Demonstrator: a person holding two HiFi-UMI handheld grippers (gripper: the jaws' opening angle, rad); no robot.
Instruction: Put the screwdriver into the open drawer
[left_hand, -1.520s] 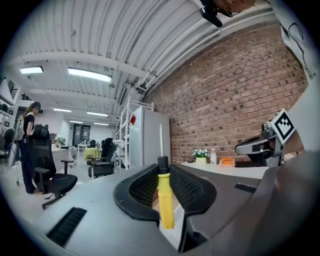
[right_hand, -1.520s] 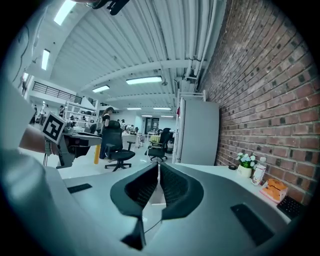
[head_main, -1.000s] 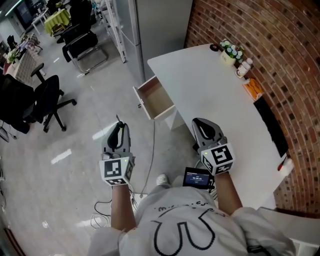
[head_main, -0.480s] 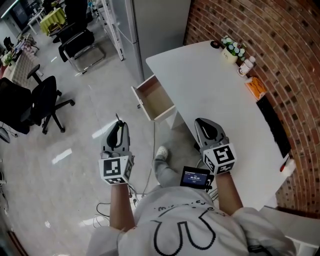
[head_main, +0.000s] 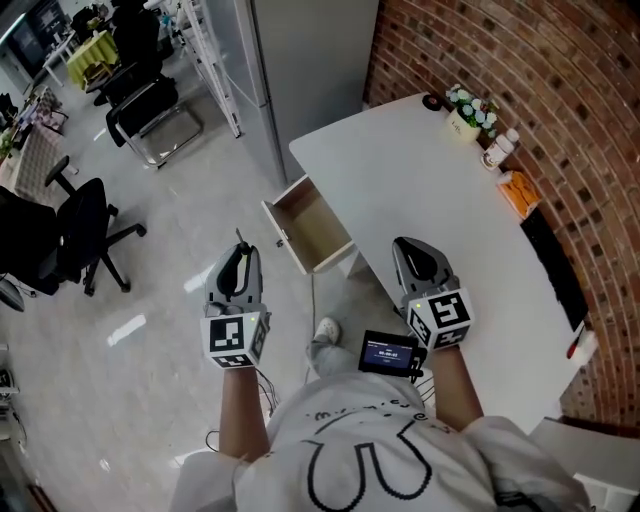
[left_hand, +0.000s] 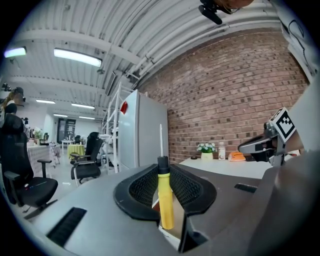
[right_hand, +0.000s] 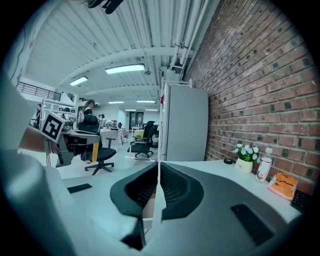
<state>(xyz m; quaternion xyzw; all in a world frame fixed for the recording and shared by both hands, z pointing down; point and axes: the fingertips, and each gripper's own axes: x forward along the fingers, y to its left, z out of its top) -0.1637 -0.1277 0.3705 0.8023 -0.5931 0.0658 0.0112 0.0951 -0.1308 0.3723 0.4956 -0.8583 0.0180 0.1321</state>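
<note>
A yellow-handled screwdriver (left_hand: 165, 202) with a black collar and thin metal shaft stands between the jaws of my left gripper (left_hand: 165, 187), which is shut on it. In the head view the left gripper (head_main: 237, 262) hovers over the floor, below and left of the open drawer (head_main: 310, 222); the shaft tip (head_main: 238, 236) pokes out ahead of it. The drawer's wooden inside looks empty. My right gripper (head_main: 412, 255) is shut with nothing in it, over the near edge of the white desk (head_main: 440, 190). In its own view the right gripper (right_hand: 158, 187) has its jaws pressed together.
A grey cabinet (head_main: 310, 60) stands behind the drawer. Black office chairs (head_main: 70, 235) are at the left. A flower pot (head_main: 466, 108), bottles (head_main: 500, 148), an orange object (head_main: 520, 190) and a black strip (head_main: 553, 262) line the brick wall. A cable (head_main: 305, 320) and the person's shoe (head_main: 324, 330) are on the floor.
The view has shifted forward, so the desk and drawer sit slightly nearer. Both grippers keep the same pose, and the left one holds the screwdriver throughout.
</note>
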